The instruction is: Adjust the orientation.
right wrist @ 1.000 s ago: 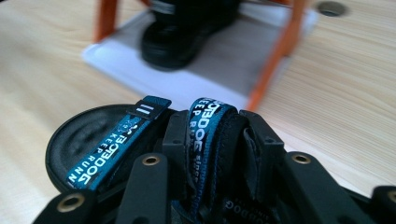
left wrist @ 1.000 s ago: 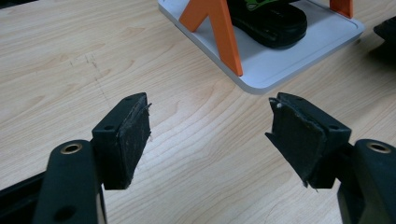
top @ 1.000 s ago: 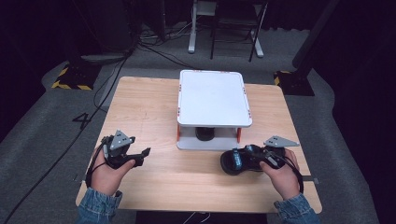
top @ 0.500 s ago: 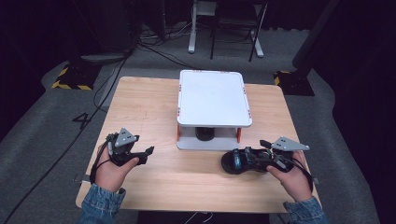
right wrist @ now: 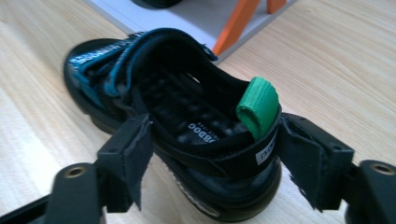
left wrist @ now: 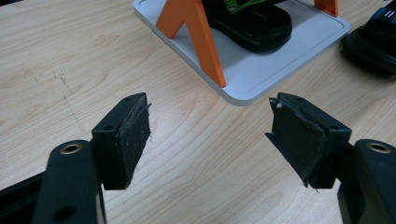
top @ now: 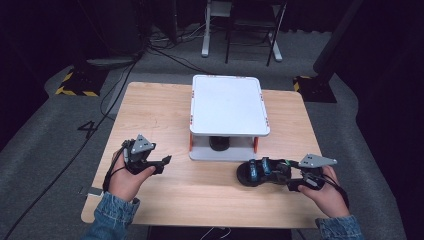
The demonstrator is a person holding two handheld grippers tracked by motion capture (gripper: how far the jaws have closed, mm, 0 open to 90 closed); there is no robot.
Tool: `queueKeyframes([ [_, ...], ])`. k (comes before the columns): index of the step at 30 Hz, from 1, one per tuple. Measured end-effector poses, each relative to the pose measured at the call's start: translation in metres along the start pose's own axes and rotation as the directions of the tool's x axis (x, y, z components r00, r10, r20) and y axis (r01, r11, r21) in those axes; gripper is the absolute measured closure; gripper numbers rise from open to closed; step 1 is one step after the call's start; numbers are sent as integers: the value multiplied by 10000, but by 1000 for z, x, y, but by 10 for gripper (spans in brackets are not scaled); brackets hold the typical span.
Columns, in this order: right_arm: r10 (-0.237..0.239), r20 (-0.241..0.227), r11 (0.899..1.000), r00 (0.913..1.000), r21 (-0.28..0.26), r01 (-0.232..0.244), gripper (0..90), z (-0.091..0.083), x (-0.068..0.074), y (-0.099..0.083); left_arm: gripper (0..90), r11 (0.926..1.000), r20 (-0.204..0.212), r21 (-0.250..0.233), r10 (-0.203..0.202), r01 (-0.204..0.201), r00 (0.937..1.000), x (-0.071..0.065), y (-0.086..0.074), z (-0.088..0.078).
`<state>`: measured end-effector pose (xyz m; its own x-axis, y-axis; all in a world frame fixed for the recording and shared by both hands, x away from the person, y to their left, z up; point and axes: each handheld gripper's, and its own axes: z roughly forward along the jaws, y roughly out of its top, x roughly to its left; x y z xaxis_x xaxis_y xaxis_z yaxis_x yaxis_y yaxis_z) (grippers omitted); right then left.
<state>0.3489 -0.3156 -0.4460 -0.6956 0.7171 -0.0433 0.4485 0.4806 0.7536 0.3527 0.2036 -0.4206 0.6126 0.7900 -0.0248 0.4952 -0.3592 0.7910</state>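
Note:
A black sandal point(top: 260, 172) with blue straps and a green heel loop lies on the wooden table point(top: 200, 200), in front of the white rack point(top: 227, 105). My right gripper point(top: 292, 179) is at its heel. In the right gripper view the two pads flank the sandal point(right wrist: 187, 116) at the heel and touch both sides; the jaws of the right gripper point(right wrist: 215, 126) have just been closing on it. My left gripper point(top: 165, 162) hovers open over bare table at the left, with nothing between the jaws of the left gripper point(left wrist: 210, 105). A second black sandal point(top: 219, 142) sits on the rack's lower shelf.
The rack has orange legs point(left wrist: 196, 37) and a white base plate point(left wrist: 261, 79) near the table's middle. Dark floor with cables and chair legs lies beyond the far edge. Bare wood spreads between the two hands.
My right hand has slid to the right along the sandal, from over its straps to its heel. The sandal has stayed in place. The left hand has barely shifted.

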Motion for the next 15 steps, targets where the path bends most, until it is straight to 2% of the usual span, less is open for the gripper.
queueKeyframes([
  [2, 140, 18, 9995, 9999, 295, -141, 389, -3, 2, 1, 286, 10000, 8, -3, -59, 59, 10000, 0, 0, 1],
  [3, 374, -1, 9980, 9993, 519, -374, 430, -6, 3, 1, 286, 10000, -12, 40, 28, -28, 10000, 1, 0, 1],
  [4, 508, -70, 9969, 9987, 613, -502, 490, -8, 4, 1, 286, 10000, 38, 39, -47, 47, 10000, 1, 0, 2],
  [6, 646, -334, 9949, 9974, 794, -618, 549, -13, 10, 3, 285, 10000, 55, 69, 13, -13, 10000, 1, 1, 3],
  [8, 742, -656, 9922, 9951, 1047, -671, 562, -20, 17, 8, 285, 10000, 76, 82, 50, -51, 10000, -1, 1, 5],
  [10, 816, -1234, 9886, 9890, 1363, -645, 562, -23, 26, 11, 285, 9999, 135, 134, 78, -80, 9999, -1, 1, 6],
  [11, 818, -1449, 9859, 9861, 1565, -588, 563, -24, 29, 12, 285, 9999, 156, 137, 81, -83, 9998, -1, 1, 6],
  [13, 563, -1953, 9801, 9791, 1978, -169, 562, -25, 38, 13, 284, 9999, 165, 101, 51, -52, 9999, -1, 2, 6],
  [14, 427, -2291, 9776, 9725, 2103, 67, 563, -25, 43, 14, 284, 10000, 170, 64, -26, 25, 9999, -2, 2, 6],
  [15, 309, -2674, 9759, 9631, 2164, 288, 575, -25, 47, 14, 284, 10000, 144, 60, 62, -63, 9999, -1, 2, 7],
])
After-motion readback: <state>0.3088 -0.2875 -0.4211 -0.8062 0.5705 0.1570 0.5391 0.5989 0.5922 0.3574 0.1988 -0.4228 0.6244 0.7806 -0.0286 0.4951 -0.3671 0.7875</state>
